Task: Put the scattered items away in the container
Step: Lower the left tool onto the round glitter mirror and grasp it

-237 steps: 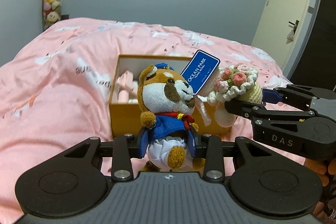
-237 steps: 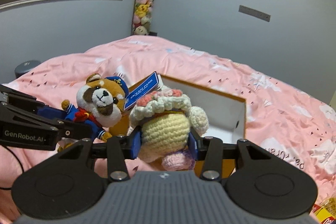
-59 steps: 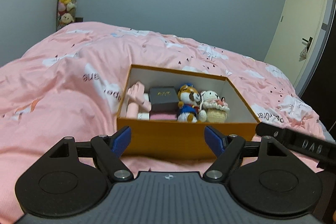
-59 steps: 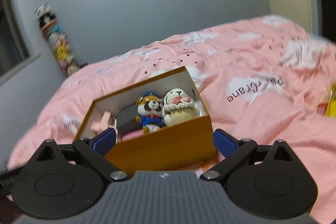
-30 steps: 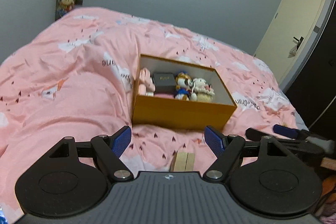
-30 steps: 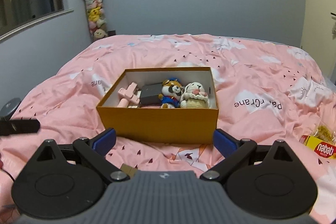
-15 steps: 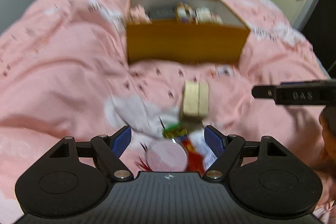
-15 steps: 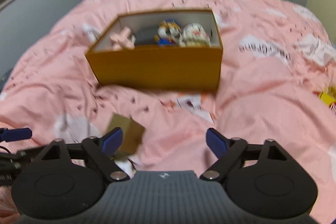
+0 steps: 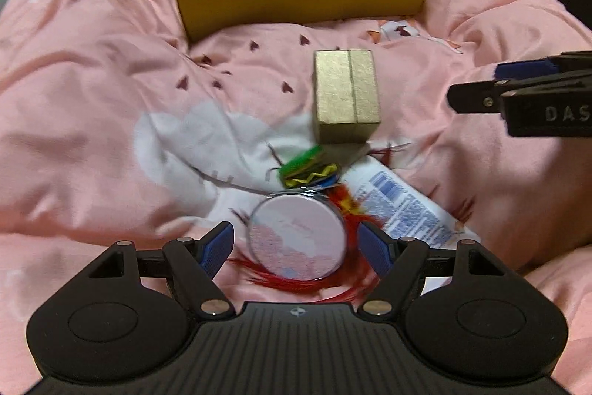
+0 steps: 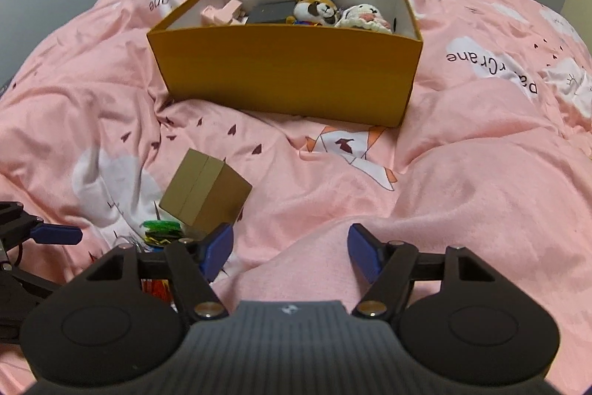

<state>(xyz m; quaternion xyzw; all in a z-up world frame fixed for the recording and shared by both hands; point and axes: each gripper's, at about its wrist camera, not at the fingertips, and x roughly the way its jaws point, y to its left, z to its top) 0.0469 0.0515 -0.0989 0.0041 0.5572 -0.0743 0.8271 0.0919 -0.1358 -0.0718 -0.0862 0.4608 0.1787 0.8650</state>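
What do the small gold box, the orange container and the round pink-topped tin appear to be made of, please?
Small gold box: probably card wrapped in textured metallic paper, going by its matte sheen and sharp edges.
Orange container: stiff cardboard with a smooth matte face and white inner walls.
Round tin: likely metal, from its shiny silvery rim; blur leaves this open.

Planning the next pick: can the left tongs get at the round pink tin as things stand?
Probably yes: the left tongs stand open with the round pink tin between them, its top uncovered; red feathers lie beneath.

A pink bed [image 10: 462, 210] carries an orange box [image 10: 288, 73], a gold box [image 9: 346, 95], a tin [image 9: 298, 239] and a tube [image 9: 403, 202].
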